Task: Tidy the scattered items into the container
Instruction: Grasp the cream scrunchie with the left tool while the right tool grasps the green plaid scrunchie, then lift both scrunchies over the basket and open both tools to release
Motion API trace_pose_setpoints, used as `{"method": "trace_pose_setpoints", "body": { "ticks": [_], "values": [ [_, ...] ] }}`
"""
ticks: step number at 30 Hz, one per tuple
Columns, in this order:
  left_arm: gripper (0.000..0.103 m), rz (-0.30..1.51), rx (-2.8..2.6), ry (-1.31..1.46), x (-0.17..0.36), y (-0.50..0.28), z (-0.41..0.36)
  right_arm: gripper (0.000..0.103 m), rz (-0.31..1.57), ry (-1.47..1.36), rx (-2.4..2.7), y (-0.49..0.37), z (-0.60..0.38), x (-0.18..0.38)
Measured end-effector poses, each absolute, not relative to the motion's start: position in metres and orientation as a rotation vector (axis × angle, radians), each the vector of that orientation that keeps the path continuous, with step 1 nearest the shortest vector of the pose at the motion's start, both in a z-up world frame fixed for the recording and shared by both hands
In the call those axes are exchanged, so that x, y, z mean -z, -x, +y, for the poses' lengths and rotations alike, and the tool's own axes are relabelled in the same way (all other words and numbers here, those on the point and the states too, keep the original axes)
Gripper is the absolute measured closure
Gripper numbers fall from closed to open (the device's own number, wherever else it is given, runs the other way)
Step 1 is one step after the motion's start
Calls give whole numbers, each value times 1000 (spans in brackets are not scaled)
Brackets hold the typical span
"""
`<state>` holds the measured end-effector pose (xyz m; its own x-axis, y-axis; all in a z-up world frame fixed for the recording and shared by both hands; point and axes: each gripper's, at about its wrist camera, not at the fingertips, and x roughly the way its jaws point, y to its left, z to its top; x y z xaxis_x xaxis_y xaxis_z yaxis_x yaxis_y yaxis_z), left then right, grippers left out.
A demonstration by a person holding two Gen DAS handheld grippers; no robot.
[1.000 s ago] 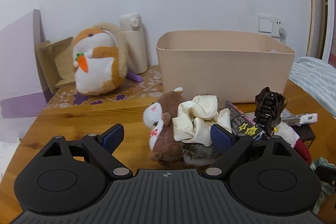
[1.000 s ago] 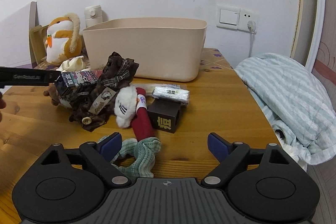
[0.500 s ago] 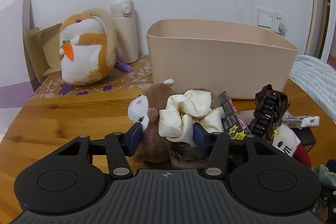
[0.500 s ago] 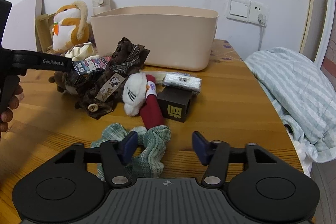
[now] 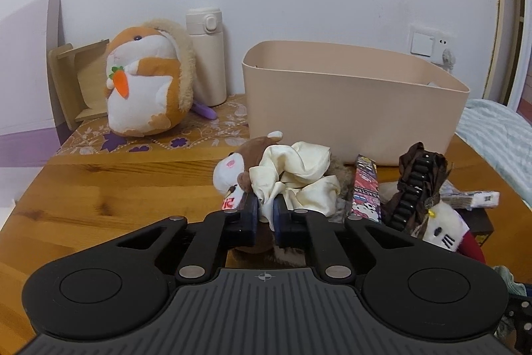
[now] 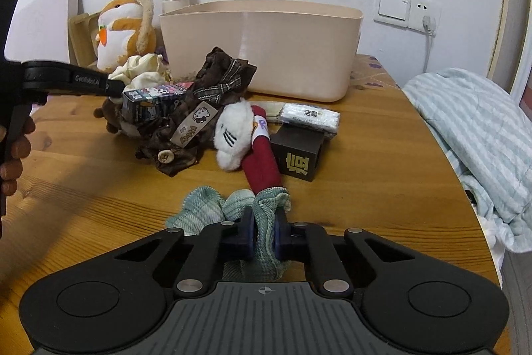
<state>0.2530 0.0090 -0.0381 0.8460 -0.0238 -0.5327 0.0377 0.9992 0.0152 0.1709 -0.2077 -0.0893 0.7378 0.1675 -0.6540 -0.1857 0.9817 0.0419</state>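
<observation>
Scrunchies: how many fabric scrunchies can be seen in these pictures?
2. The cream scrunchie is on the pile, pinched in the left gripper. The green scrunchie is on the table, in the right gripper. The pile may hide others.

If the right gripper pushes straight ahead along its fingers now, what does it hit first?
The right gripper is shut on the green scrunchie. Straight ahead, it would probably first meet the red sock touching the scrunchie's far edge, though depth is unclear.

hamster plush (image 5: 146,82) with carrot | cream flask (image 5: 206,55) behind it | wall socket (image 6: 409,7) | striped bedding (image 6: 478,135), maybe a quilt
</observation>
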Motion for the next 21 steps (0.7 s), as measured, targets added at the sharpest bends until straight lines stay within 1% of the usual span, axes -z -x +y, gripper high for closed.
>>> {"method": "trace_pose_setpoints", "body": {
  "ticks": [12,21],
  "values": [
    [95,497,17,11,15,-224,21,95,654,-2,-199,-154,-213,65],
    [95,438,16,20,-12,-214,25,95,563,24,-187,-154,-218,27]
  ]
}}
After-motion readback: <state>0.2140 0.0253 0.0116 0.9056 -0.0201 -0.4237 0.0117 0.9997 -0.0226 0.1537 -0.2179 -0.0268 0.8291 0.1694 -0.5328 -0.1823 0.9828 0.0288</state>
